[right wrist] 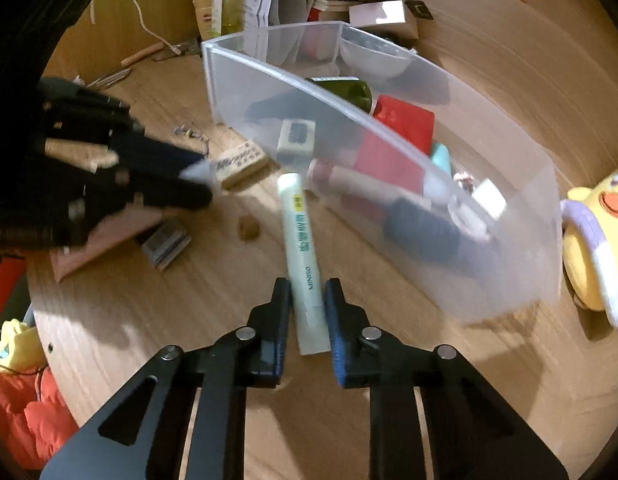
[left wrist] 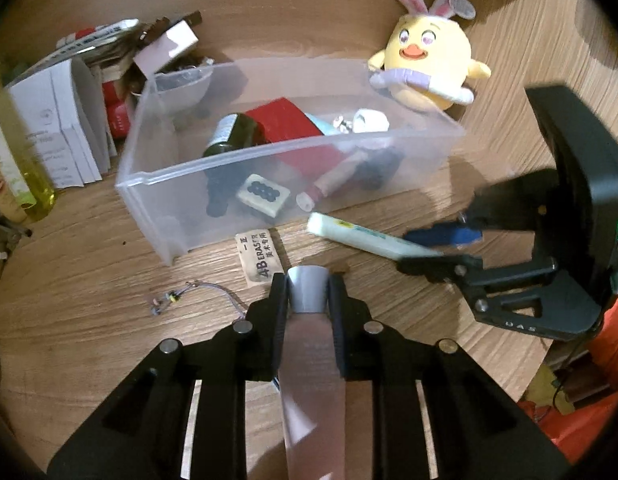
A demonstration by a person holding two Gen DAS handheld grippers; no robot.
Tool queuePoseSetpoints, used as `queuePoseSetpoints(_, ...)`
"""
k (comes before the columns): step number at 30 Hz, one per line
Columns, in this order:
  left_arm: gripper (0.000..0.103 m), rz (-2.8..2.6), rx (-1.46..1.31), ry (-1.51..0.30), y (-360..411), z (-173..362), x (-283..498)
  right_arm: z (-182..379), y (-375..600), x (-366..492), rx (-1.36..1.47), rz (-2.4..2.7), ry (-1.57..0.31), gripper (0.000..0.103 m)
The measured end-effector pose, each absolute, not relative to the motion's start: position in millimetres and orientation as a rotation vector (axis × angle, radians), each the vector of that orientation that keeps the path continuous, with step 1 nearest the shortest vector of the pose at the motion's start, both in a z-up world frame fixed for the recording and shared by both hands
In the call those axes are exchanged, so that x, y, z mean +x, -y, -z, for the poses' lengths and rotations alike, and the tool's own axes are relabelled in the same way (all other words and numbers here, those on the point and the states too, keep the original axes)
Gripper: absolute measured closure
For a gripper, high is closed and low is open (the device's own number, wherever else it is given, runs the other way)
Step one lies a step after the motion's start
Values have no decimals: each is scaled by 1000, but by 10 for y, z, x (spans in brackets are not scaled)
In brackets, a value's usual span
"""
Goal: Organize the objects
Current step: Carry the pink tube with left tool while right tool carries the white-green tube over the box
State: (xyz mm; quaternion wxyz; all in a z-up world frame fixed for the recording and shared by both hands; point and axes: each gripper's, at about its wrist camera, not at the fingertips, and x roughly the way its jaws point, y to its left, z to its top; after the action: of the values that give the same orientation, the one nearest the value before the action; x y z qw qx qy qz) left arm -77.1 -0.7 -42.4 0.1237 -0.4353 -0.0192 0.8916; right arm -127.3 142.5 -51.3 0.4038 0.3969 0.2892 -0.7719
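My left gripper (left wrist: 308,286) is shut on a pink tube with a silver cap (left wrist: 308,292), held just in front of the clear plastic bin (left wrist: 189,184). My right gripper (right wrist: 307,292) is shut on a pale green and white tube (right wrist: 303,248), its cap end near the bin's wall (right wrist: 489,240). That tube (left wrist: 361,236) and the right gripper (left wrist: 437,248) also show at the right of the left wrist view. The left gripper (right wrist: 197,184) shows blurred at the left of the right wrist view. The bin holds a dark bottle (left wrist: 229,136), a red card, a mahjong tile (left wrist: 263,194) and other items.
An eraser (left wrist: 259,258) and a small beaded string (left wrist: 181,296) lie on the wooden table before the bin. A yellow plush chick (left wrist: 429,64) sits behind the bin's right end. Papers, boxes and a yellow bottle (left wrist: 25,168) crowd the left.
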Motion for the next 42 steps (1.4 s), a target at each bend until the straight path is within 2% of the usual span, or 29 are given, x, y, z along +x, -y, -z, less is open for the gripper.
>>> queuePoseSetpoints(13, 83, -2706, -1065, 180, 200, -81, -423, 526, -1343, -1157, 982, 1932, -753, 86)
queuePoseSetpoints(22, 83, -2744, -925, 207, 201, -399, -312, 515, -1295, -1194, 985, 1974, -660, 89)
queuePoseSetpoints(33, 83, -2810, -813, 242, 160, -660, -423, -83, -1722, -1092, 825, 2115, -456, 89)
queuePoseSetpoints(42, 83, -2824, -754, 260, 119, -875, -580, -377, -1783, -1290, 752, 2190, -371, 89)
